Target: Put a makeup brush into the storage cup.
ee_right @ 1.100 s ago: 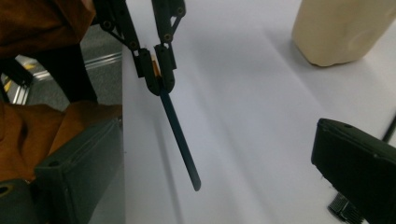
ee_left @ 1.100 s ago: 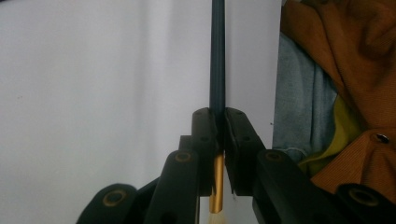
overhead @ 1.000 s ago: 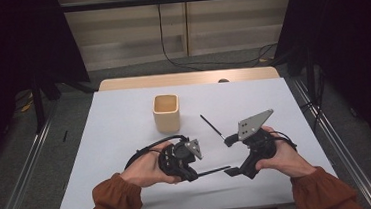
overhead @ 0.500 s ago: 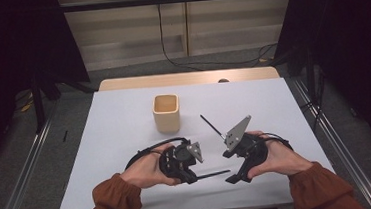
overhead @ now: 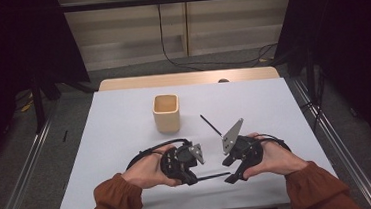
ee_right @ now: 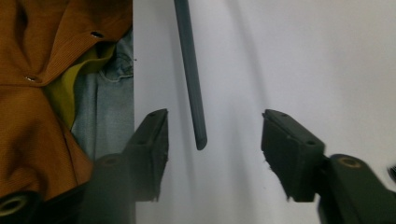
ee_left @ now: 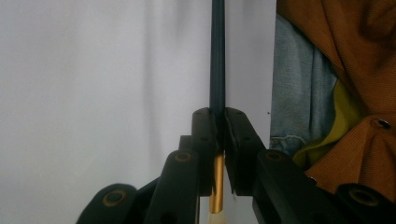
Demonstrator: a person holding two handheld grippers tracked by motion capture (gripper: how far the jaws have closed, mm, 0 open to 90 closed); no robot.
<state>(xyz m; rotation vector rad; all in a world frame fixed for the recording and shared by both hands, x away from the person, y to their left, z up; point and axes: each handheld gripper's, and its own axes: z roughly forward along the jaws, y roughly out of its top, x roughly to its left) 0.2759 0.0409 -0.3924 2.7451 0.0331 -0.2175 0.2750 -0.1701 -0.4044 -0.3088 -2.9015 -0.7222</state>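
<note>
The left gripper [overhead: 191,176] is clamped tight on a thin dark brush [ee_left: 217,70], the jaws pressed against the stem just above its gold collar. In the high view the brush [overhead: 213,176] lies level, just above the white table [overhead: 116,140], its free end pointing toward the right gripper [overhead: 231,173]. In the right gripper view that free end [ee_right: 191,84] sits between the two jaws without touching either pad; these jaws have just been closing and now stand about half apart, with clear space on both sides of the stem.

The step in hand appears to be a handover or a two-point grip on the brush. The next move likely calls for the right jaws to finish closing squarely on the stem's end while the left holds steady.

A tan cup [overhead: 166,112] stands upright further back on the table, well apart from both grippers. A second dark stick [overhead: 210,125] lies flat beside it.
</note>
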